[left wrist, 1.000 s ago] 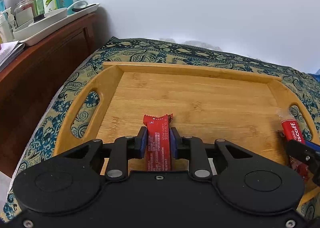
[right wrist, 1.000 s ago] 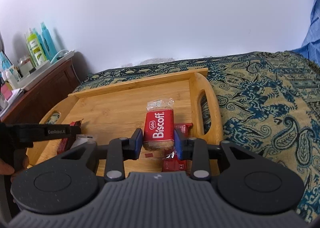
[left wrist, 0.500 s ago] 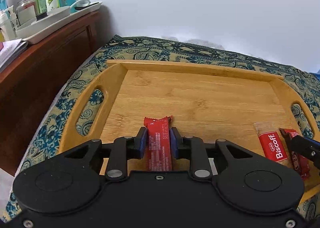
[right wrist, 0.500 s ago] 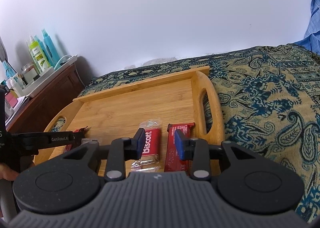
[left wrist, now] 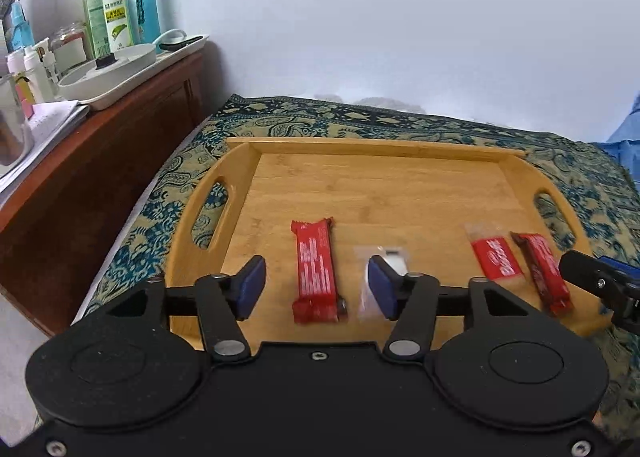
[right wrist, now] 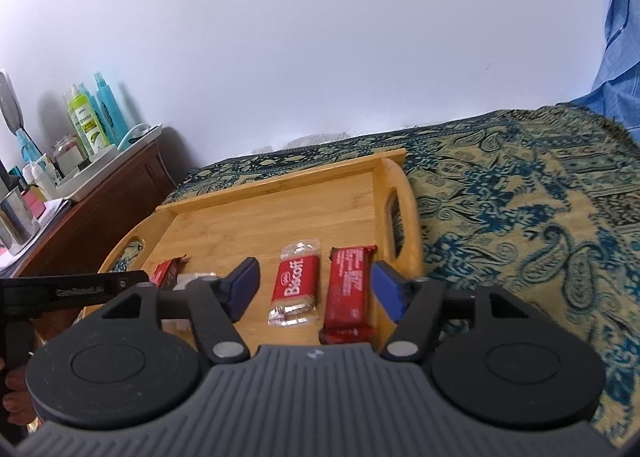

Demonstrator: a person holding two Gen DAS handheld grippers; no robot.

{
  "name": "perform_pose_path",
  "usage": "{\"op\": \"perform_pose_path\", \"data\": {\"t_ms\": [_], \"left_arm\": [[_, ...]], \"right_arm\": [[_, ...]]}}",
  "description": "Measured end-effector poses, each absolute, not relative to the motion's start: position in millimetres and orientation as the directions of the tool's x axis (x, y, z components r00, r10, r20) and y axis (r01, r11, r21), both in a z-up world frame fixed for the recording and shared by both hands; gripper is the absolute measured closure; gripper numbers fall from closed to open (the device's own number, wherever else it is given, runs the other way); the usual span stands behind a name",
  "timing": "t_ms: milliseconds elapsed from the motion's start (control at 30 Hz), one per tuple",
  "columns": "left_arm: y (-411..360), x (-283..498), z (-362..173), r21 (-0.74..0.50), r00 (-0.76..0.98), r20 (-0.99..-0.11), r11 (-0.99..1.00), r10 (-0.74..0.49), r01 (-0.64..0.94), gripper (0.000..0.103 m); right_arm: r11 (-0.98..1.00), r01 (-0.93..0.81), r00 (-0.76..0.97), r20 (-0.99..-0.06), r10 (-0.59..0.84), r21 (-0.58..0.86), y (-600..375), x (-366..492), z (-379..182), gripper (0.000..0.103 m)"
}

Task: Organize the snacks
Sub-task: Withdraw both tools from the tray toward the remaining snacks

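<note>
A wooden tray (left wrist: 400, 161) sits on a bed covered with a patterned blanket (right wrist: 520, 197), and four snacks lie flat in a row along its near edge. The left gripper (left wrist: 316, 287) hovers above the leftmost one, a red bar (left wrist: 316, 269); its jaws are opening, spread to either side of the bar without touching it. Just beside the bar lies a clear-and-white packet (left wrist: 394, 257). The right gripper (right wrist: 314, 291) hangs over a Biscoff packet (right wrist: 296, 283) and a dark red bar (right wrist: 348, 289) near the tray's right handle, jaws opening, pads clear of both. A wooden cabinet (left wrist: 80, 169) with bottles (left wrist: 116, 13) stands to the left.
</note>
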State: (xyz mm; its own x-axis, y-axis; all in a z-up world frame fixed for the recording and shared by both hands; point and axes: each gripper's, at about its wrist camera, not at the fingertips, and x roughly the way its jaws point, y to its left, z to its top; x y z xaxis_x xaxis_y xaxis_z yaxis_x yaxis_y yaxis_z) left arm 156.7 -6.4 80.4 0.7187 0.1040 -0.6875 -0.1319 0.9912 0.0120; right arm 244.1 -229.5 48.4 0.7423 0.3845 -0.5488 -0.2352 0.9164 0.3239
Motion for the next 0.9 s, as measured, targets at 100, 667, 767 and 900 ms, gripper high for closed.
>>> {"op": "perform_pose_path", "data": {"t_ms": [100, 667, 767, 900], "left_arm": [[-12, 138, 86, 0.005, 0.724, -0.685, 0.994, 0.085, -0.113, 0.034], [-57, 33, 65, -0.046, 0.697, -0.713, 0.996, -0.084, 0.073, 0.018], [-66, 24, 55, -0.047, 0.686, -0.720, 0.994, -0.102, 0.098, 0.018], [-73, 24, 41, -0.080, 0.658, -0.741, 0.990, -0.136, 0.114, 0.026]], "right_arm": [[0.917, -0.247, 0.741, -0.548, 0.387, 0.314, -238, 230, 52, 0.019], [0.919, -0.380, 0.696, -0.623, 0.358, 0.103, -269, 157, 36, 0.016], [0.907, -0.413, 0.676, -0.638, 0.369, 0.087, -263, 147, 29, 0.017], [0.882, -0.467, 0.644, -0.660, 0.387, 0.061, -254, 140, 22, 0.018]]}}
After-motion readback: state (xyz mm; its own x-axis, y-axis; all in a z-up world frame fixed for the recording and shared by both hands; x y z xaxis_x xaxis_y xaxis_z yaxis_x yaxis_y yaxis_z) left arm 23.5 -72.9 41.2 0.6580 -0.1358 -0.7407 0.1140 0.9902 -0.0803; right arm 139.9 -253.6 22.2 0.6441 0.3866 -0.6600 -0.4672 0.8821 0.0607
